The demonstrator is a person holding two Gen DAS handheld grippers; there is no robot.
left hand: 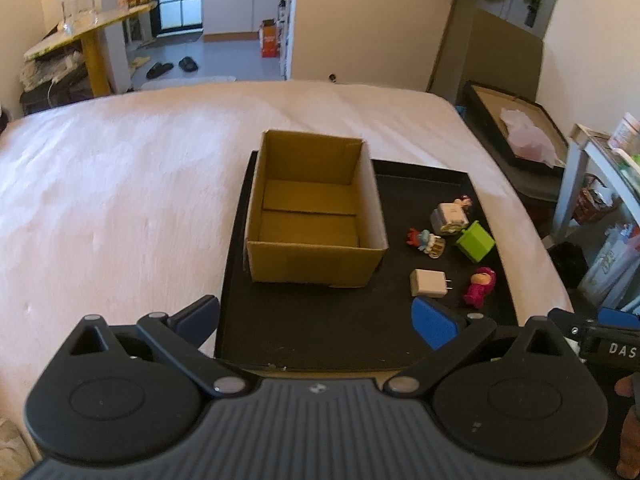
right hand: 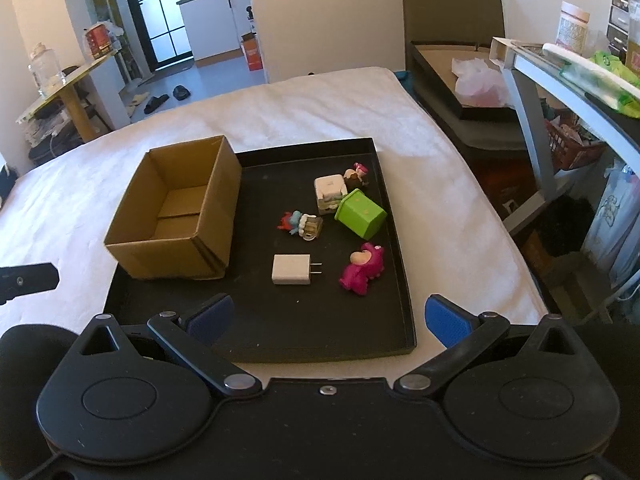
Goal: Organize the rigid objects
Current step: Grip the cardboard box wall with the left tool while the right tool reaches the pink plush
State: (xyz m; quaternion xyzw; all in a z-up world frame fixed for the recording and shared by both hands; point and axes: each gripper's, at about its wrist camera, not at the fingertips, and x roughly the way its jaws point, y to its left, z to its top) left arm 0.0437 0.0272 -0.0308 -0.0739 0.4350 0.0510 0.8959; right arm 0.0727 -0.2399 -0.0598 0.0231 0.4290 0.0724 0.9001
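An open, empty cardboard box (left hand: 316, 208) (right hand: 176, 208) stands on the left part of a black tray (left hand: 320, 328) (right hand: 320, 320) on a white bed. To its right lie a white plug charger (left hand: 428, 283) (right hand: 292, 270), a pink figure (left hand: 480, 286) (right hand: 362, 268), a green cube (left hand: 475, 241) (right hand: 360, 214), a small red-and-blue figure (left hand: 426, 241) (right hand: 300, 224), a white block toy (left hand: 448, 218) (right hand: 330, 192) and a tiny figure (right hand: 357, 174). My left gripper (left hand: 316, 322) is open before the box. My right gripper (right hand: 328, 318) is open near the tray's front edge, holding nothing.
The bed (left hand: 120, 200) spreads wide to the left. A dark tray with a plastic bag (right hand: 476, 80) and a shelf unit (right hand: 560, 80) stand to the right. A yellow-legged table (left hand: 92, 40) and a doorway are at the back left.
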